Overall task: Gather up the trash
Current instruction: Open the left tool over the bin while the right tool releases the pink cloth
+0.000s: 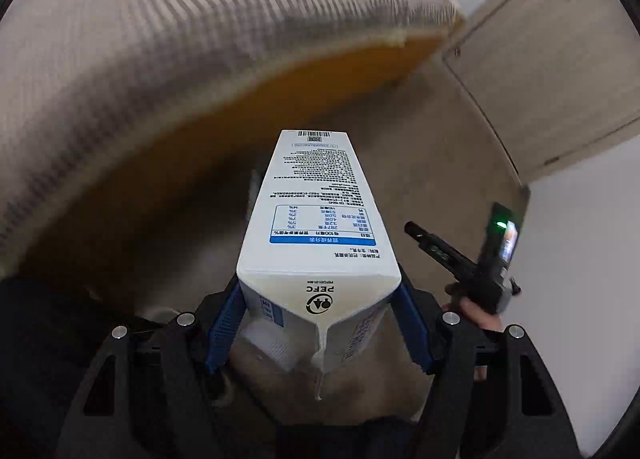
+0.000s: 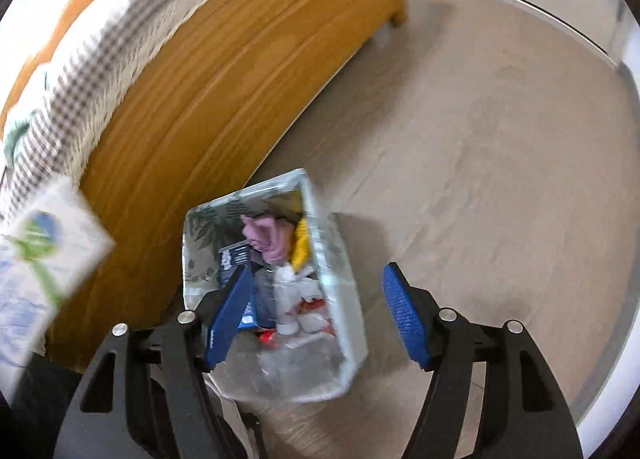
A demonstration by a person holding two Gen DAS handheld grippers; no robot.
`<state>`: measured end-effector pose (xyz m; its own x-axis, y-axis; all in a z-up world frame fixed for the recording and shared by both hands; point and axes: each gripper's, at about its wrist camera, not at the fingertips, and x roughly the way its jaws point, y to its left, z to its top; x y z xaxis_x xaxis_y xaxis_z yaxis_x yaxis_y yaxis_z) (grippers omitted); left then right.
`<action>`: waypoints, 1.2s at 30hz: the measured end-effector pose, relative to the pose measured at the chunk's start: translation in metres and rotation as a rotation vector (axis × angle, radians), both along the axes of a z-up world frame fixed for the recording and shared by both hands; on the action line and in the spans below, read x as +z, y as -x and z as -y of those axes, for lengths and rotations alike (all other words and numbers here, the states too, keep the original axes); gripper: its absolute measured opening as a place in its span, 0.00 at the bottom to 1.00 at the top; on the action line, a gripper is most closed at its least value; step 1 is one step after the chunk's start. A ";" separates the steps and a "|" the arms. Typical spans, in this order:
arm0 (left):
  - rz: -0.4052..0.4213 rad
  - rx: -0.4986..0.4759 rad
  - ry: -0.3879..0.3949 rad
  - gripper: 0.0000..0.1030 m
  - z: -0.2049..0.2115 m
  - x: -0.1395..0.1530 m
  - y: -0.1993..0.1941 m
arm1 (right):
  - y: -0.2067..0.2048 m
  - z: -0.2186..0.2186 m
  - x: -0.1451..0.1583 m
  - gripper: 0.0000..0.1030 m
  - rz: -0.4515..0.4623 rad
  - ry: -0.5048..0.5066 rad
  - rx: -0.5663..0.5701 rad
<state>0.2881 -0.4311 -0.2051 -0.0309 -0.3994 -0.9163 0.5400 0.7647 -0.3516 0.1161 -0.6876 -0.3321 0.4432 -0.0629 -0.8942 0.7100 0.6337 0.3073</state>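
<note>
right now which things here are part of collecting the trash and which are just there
Part of the job:
- milk carton, clamped in the left gripper
- trash bin on the floor, already holding rubbish
- right gripper, open and empty above the bin

Just there:
- wooden bed frame
- checked bedding
- door
- floor

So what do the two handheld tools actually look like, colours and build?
Both match. The left tool and right tool have black, triangular-cutout linkage arms with round silver bolts, ending in flat blue fingers with a fine ribbed texture. Seen from the left wrist, the right one's body carries a small lit screen and green light.
</note>
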 end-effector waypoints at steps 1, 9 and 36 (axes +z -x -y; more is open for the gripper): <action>-0.022 0.001 -0.009 0.65 0.009 -0.010 -0.001 | 0.011 0.002 0.000 0.63 -0.002 -0.004 -0.014; -0.107 -0.023 -0.172 0.66 0.099 -0.124 -0.014 | 0.044 0.005 -0.008 0.63 -0.009 -0.039 -0.042; -0.103 0.072 0.038 0.92 0.059 -0.080 -0.079 | -0.022 -0.035 0.065 0.63 -0.092 0.145 0.195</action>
